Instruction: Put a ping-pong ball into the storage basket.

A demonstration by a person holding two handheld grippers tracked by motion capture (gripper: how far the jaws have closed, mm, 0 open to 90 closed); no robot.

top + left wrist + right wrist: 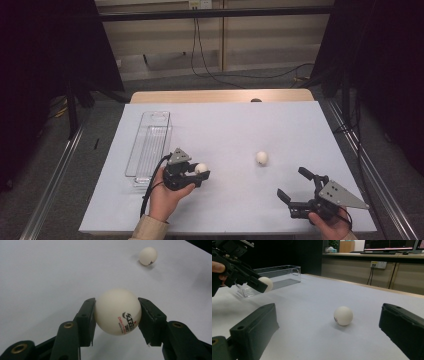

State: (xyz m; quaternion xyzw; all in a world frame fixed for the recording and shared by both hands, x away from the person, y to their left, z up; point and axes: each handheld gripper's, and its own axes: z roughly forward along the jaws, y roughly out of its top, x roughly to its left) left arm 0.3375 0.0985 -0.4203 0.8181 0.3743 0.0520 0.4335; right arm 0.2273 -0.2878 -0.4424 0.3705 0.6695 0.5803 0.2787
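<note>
the left gripper (199,175), held level above the table (225,125) just beside the clear tray (149,145), clamps a white ball (117,311). the right gripper (296,187) rests low, jaws spread, facing the second ball (262,158).

A white-topped rectangular table (300,120) stands on grey carpet floor (100,145), with beige wooden wall panels (260,35) beyond and black curtains (45,55) at both sides.

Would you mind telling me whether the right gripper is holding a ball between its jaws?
No, the right gripper stands with its jaws wide apart, and the loose ball lies on the table ahead of them, untouched.
</note>
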